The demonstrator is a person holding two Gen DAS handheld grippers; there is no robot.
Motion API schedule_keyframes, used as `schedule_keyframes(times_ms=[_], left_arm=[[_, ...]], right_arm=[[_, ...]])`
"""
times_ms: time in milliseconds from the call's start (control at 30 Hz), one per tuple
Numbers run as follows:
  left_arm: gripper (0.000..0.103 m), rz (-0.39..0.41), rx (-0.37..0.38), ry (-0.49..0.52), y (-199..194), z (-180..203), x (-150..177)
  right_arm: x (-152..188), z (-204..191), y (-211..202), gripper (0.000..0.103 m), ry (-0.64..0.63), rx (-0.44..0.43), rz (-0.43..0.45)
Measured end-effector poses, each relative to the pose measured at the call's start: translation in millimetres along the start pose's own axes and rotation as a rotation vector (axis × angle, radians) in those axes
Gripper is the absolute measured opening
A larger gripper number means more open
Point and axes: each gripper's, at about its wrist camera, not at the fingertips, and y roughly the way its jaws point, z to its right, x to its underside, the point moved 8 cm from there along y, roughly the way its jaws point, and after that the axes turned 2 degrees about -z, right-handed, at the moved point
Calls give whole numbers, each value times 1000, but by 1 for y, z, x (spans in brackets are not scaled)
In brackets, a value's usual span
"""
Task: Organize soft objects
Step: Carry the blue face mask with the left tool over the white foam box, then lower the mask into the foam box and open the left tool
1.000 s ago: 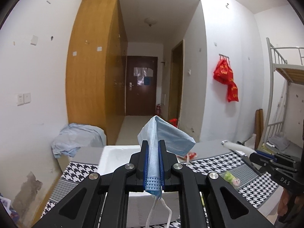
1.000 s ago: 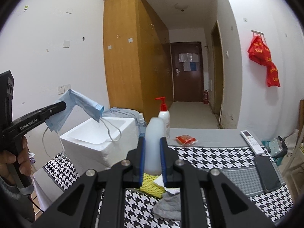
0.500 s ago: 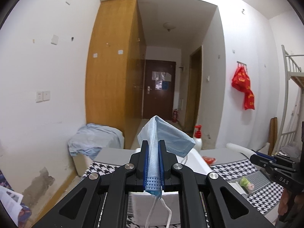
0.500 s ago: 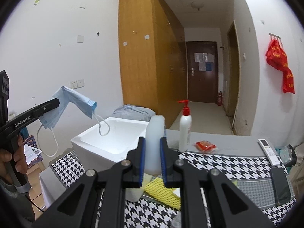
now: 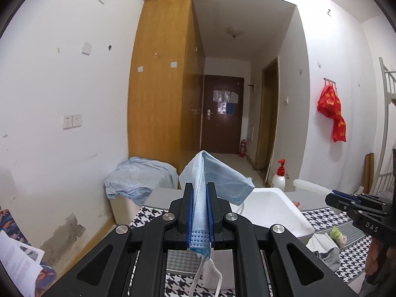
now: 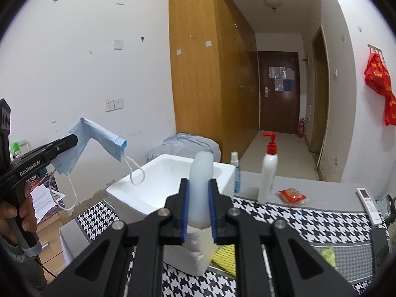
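So, left to right: left claw [image 5: 200, 212] is clenched on a folded blue face mask [image 5: 212, 180], held up in the air, ear loops [image 6: 135, 170] dangling below and over the near corner of the box. In the right wrist view the same claw [image 6: 71, 139] sits far left, a hand [image 6: 14, 217] on its grip, mask [image 6: 96, 138] hanging off the tip. White foam box [image 6: 158, 193] stands on the houndstooth counter [image 6: 309, 220], open top; the part of its inside that shows looks bare, the rest is hidden behind the claws. Right claw [image 6: 199, 208] is clamped on a soft translucent white piece [image 6: 201, 185], upright between the pads, held in front of the box; cannot tell what it is. Below it, yellow mesh item [image 6: 226, 257] lies on the counter beside the box. Behind the box: small blue spray bottle [image 6: 235, 173], then white pump bottle [image 6: 268, 170] with red top. Red packet [image 6: 292, 195] further right, white remote [image 6: 368, 204] near the counter edge. Grey cloth [image 5: 329, 256] and green wrapper [image 5: 337, 234] lie right of the box.
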Motion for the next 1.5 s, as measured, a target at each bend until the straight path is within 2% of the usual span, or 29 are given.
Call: schedule_keyframes(times_ms=[700,1067,1467,1500], left_arm=[[11,-2,-66,-41,-7,-41,12],[11,7,-73,-80,-9,-45,13],[11,1,-76,-78,-9,-49,14],[11,3,-76,-80,-10,-50,14]], right_arm=[[-6,-40,50,18,-35,-77,-70],[-2,-42,73,18,-28,-69,-112],[1,-41,88,18,-21,-51,-149],[1,-41,89,25,-19,-51,-151]])
